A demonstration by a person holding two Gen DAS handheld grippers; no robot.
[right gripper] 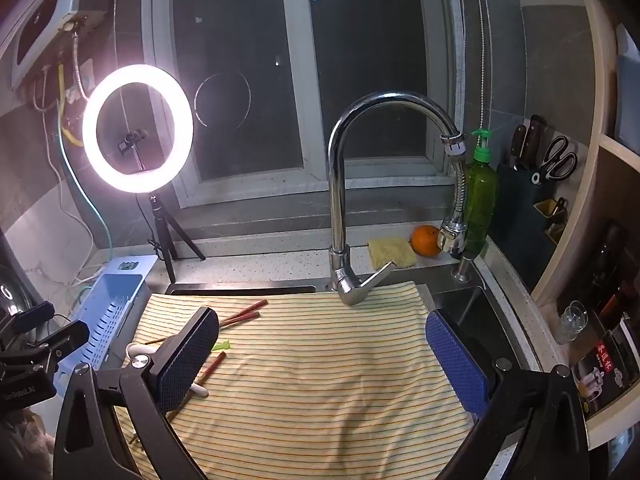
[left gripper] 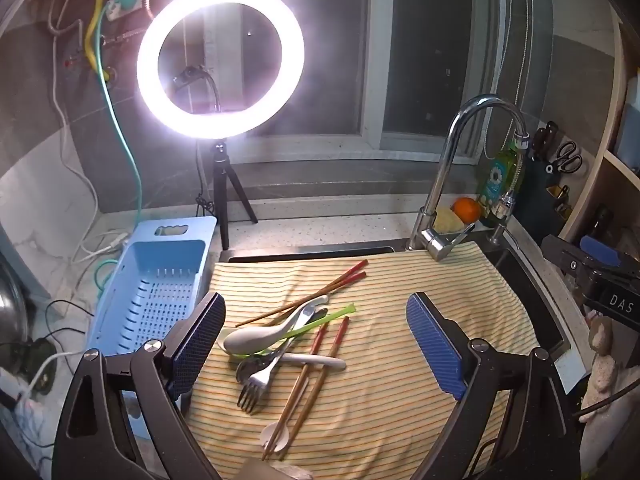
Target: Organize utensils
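A pile of utensils lies on a striped cloth (left gripper: 400,400) over the sink: a white ceramic spoon (left gripper: 256,338), a metal fork (left gripper: 260,380), a metal spoon (left gripper: 246,368), green chopsticks (left gripper: 320,322), red-tipped wooden chopsticks (left gripper: 312,296) and a second pair (left gripper: 316,364), and another white spoon (left gripper: 276,436). My left gripper (left gripper: 316,344) is open, hovering above the pile. My right gripper (right gripper: 324,356) is open and empty over the bare cloth (right gripper: 320,380), right of the utensils; its left finger (right gripper: 188,356) hides most of them. Red chopstick tips (right gripper: 248,310) show.
A blue slotted basket (left gripper: 156,292) stands left of the cloth, also in the right wrist view (right gripper: 108,312). A ring light on a tripod (left gripper: 220,60) stands behind. The faucet (right gripper: 360,200) rises at the back, with sponge (right gripper: 390,252), orange (right gripper: 426,240), soap bottle (right gripper: 480,200) and knife block (right gripper: 524,192).
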